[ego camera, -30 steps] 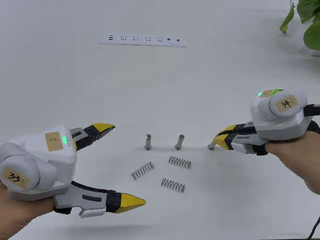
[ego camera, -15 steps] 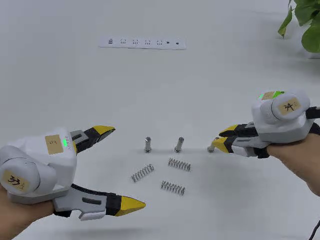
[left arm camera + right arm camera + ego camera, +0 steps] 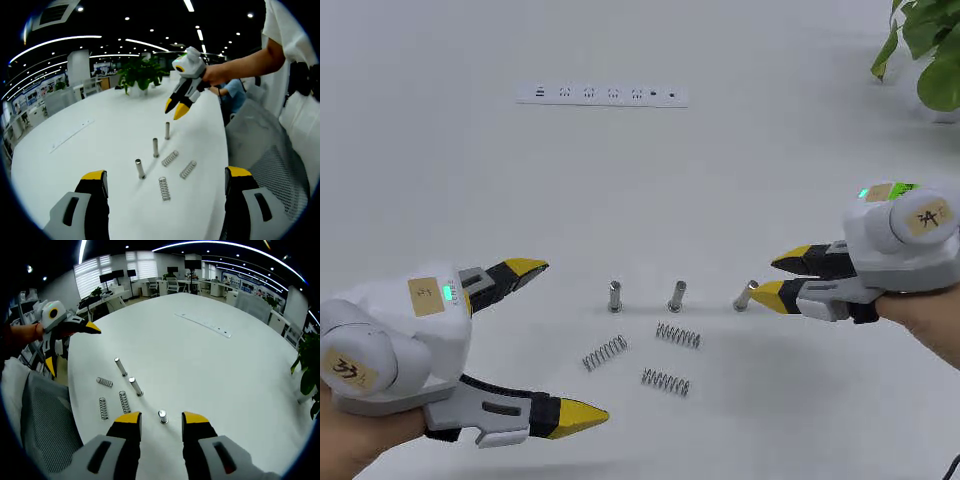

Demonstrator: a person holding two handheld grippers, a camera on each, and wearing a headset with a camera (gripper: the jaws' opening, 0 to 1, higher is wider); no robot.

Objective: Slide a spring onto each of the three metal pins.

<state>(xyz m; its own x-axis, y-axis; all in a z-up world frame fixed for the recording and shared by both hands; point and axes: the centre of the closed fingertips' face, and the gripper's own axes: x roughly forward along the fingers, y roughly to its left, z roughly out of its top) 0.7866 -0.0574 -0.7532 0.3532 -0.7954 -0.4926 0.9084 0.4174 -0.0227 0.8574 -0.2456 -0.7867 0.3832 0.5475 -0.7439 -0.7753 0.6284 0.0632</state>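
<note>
Tabletop [image 3: 640, 180]; left tool [image 3: 575, 338], right tool [image 3: 766, 279] agape, empty

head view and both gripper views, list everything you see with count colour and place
metal pins: 3, silver, upright in a row at the middle of the table
springs: 3, grey metal, lying loose on the near side of the pins, none on a pin yet
power strip: 1, white, flat at the far side of the table
plant: 1, green leaves, far right corner
table: 1, white, under everything
left gripper: 1, white body with black jaws and yellow tips, near left, jaws wide open
right gripper: 1, same colours, at the right, jaws open with the tips beside the rightmost pin
</note>
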